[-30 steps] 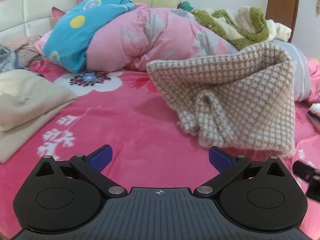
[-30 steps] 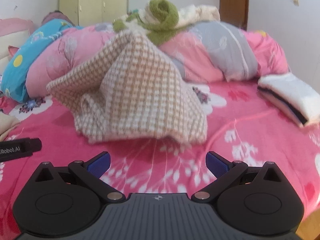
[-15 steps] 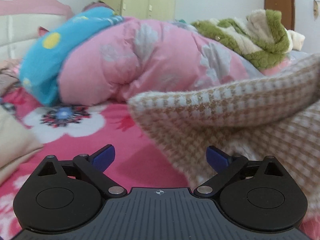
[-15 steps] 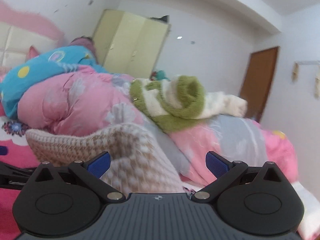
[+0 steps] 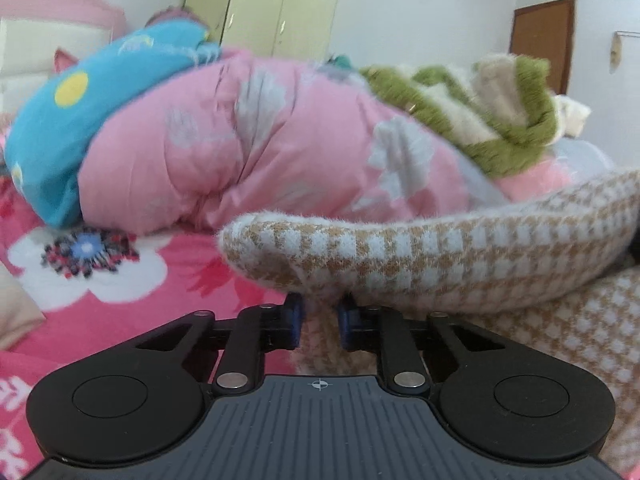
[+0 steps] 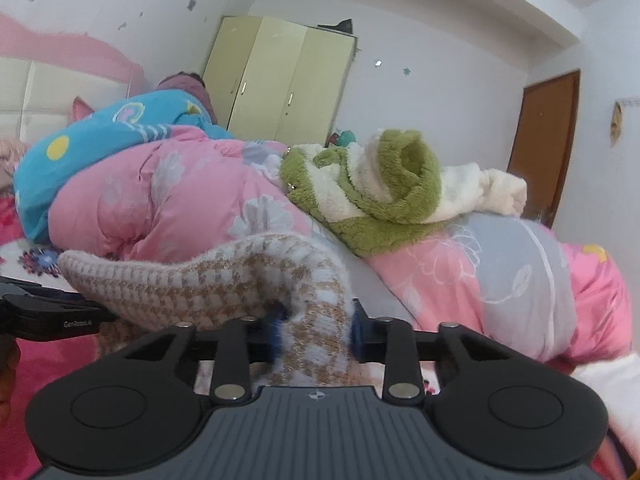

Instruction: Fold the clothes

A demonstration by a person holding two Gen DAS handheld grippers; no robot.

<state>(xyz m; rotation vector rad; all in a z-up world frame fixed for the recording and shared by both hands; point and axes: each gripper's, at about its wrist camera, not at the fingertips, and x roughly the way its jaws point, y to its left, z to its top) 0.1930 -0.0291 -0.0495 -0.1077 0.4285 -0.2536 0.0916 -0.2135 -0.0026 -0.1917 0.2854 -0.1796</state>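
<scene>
The houndstooth knit garment (image 5: 420,256), loose before the pink quilt (image 5: 248,152) a second ago, is now pinched by both closed grippers, left gripper (image 5: 319,318) and right gripper (image 6: 316,332), readied for folding.

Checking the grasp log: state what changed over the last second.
Both grippers moved in from open and apart to the tan-and-white houndstooth knit garment. The left gripper and the right gripper have each closed on its edge. The pink floral quilt and the green-and-cream fleece stayed put.

Small white lettering reading roughly "Gen Robot.AI" stands on the side of the left claw's black body (image 6: 52,320), seen from the right wrist. Large white characters on the pink bedsheet (image 5: 12,420) are cut off and unreadable.
</scene>
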